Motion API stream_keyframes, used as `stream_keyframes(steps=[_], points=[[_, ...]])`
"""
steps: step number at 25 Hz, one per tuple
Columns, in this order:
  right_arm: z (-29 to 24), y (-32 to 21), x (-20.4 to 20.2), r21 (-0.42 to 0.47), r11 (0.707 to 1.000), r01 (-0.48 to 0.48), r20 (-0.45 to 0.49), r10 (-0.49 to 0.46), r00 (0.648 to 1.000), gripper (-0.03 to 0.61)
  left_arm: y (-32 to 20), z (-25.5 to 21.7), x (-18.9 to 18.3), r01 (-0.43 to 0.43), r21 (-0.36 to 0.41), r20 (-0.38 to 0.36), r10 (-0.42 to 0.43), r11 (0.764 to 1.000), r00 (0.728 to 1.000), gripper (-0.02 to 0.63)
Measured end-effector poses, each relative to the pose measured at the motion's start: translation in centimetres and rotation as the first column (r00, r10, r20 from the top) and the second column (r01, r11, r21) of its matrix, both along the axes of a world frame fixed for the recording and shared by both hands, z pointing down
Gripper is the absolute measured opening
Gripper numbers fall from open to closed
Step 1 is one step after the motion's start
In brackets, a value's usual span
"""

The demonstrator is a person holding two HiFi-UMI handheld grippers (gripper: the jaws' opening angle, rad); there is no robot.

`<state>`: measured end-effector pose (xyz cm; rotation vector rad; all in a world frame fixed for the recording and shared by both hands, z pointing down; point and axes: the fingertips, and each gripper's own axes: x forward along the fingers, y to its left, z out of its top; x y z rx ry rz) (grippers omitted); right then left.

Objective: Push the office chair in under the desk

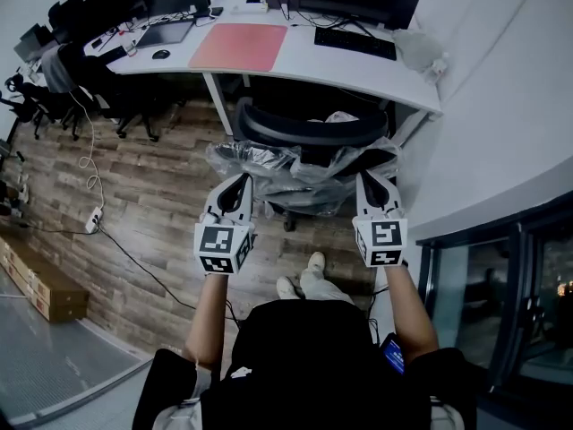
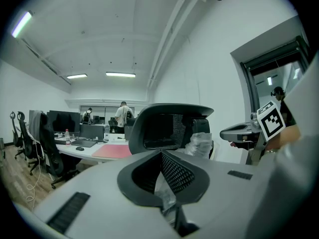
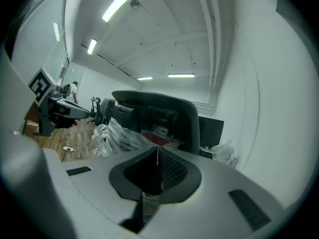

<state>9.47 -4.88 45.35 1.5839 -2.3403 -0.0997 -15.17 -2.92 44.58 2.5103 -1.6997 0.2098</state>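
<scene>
Black office chair (image 1: pixel 309 133) is sitting at 12 o'clock | left gripper (image 1: pixel 238 183), right gripper (image 1: pixel 370 181) closed tight, equally near | desk (image 1: pixel 295 56) beyond

Bare floor (image 1: pixel 161 204) left of office chair (image 1: pixel 309 133)

All views toward office chair (image 1: pixel 309 134)
</scene>
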Motion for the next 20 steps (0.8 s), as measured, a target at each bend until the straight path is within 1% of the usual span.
stream_keyframes(steps=[4, 6, 8, 10, 13, 17, 20], points=[[0.0, -0.9, 0.5, 0.005, 1.000, 0.005, -0.014, -0.004, 1.000, 0.025, -0.8, -0.1, 0.4, -0.006, -0.004, 0.024, 0.006, 1.000, 1.000, 0.015], [0.1, -1.3, 0.6, 0.006, 1.000, 0.018, -0.034, -0.018, 0.999, 0.025, -1.2, -0.2, 0.7, -0.009, -0.007, 0.041, 0.009, 1.000, 0.999, 0.015], [0.3, -1.5, 0.6, -0.011, 0.999, 0.031, -0.060, -0.032, 0.998, 0.025, -1.6, 0.0, 0.8, -0.014, -0.011, 0.063, 0.014, 1.000, 0.998, 0.015], [0.5, -1.5, 0.3, -0.028, 0.998, 0.051, -0.091, -0.053, 0.994, 0.026, -1.9, 0.5, 0.9, -0.021, -0.008, 0.104, 0.022, 1.000, 0.994, 0.015], [0.9, -1.6, 0.1, -0.038, 0.996, 0.084, -0.162, -0.089, 0.983, 0.026, -2.2, 0.8, 1.3, -0.038, 0.001, 0.182, 0.037, 0.999, 0.983, 0.015], [1.4, -1.5, 0.0, -0.048, 0.991, 0.124, -0.260, -0.132, 0.957, 0.026, -2.7, 1.2, 1.9, -0.067, 0.000, 0.272, 0.064, 0.998, 0.960, 0.015], [1.2, -1.7, 0.2, -0.041, 0.989, 0.144, -0.310, -0.149, 0.939, 0.026, -3.1, 1.3, 1.8, -0.075, 0.001, 0.335, 0.071, 0.997, 0.940, 0.015]])
